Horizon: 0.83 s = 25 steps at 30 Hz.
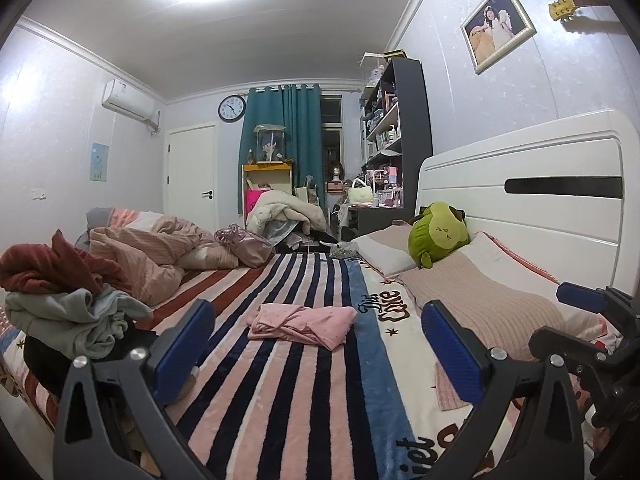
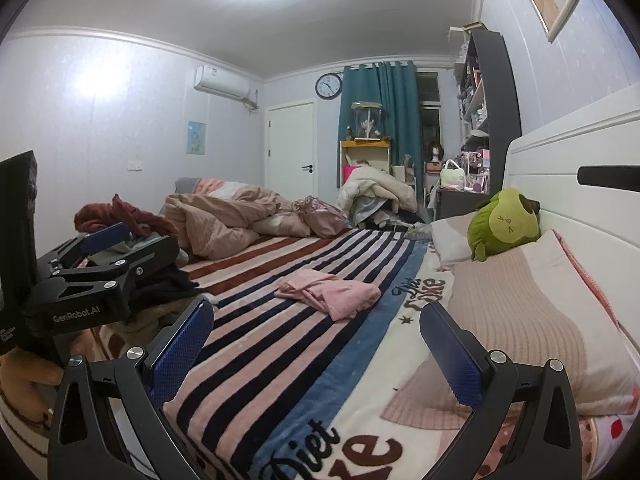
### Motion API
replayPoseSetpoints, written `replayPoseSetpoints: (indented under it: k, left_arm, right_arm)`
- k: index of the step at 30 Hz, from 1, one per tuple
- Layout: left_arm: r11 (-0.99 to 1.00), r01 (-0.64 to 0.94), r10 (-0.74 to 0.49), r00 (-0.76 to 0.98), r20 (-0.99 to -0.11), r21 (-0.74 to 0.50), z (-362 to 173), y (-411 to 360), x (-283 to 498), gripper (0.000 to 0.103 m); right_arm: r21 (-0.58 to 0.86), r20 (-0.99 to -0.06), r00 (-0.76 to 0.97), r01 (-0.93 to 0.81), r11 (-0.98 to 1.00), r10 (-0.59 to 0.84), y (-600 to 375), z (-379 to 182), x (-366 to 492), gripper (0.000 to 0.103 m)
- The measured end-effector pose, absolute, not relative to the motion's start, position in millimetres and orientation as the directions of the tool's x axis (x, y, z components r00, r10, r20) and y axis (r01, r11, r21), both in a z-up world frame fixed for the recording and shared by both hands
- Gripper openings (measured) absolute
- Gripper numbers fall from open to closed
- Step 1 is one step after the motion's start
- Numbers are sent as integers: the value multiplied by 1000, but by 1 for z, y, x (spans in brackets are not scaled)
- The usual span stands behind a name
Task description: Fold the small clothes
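A small pink garment (image 1: 302, 325) lies crumpled on the striped blanket (image 1: 280, 392) in the middle of the bed; it also shows in the right wrist view (image 2: 332, 291). My left gripper (image 1: 318, 350) is open and empty, held above the blanket just short of the garment. My right gripper (image 2: 316, 348) is open and empty, also short of the garment. The left gripper shows at the left in the right wrist view (image 2: 100, 256). The right gripper's edge shows at the far right in the left wrist view (image 1: 592, 320).
A pile of loose clothes (image 1: 68, 300) sits on the bed's left side. A rumpled pink duvet (image 1: 160, 252) lies behind it. A green plush toy (image 1: 438, 236) and pillows (image 1: 492, 296) rest against the white headboard (image 1: 520, 184) on the right.
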State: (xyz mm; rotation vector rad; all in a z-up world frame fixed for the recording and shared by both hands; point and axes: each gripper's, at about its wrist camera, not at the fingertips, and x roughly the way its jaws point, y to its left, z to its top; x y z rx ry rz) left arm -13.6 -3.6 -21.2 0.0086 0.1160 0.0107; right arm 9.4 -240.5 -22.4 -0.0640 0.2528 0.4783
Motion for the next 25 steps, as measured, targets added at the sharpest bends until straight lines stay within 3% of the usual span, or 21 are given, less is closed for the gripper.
replayPoseSetpoints:
  k: [25]
  left_arm:
    - [1000,-16,13,991,-136,-21,-33,15,0,102]
  right_arm:
    - [1,-261,855,-464,886,449,-235,-24,10,103]
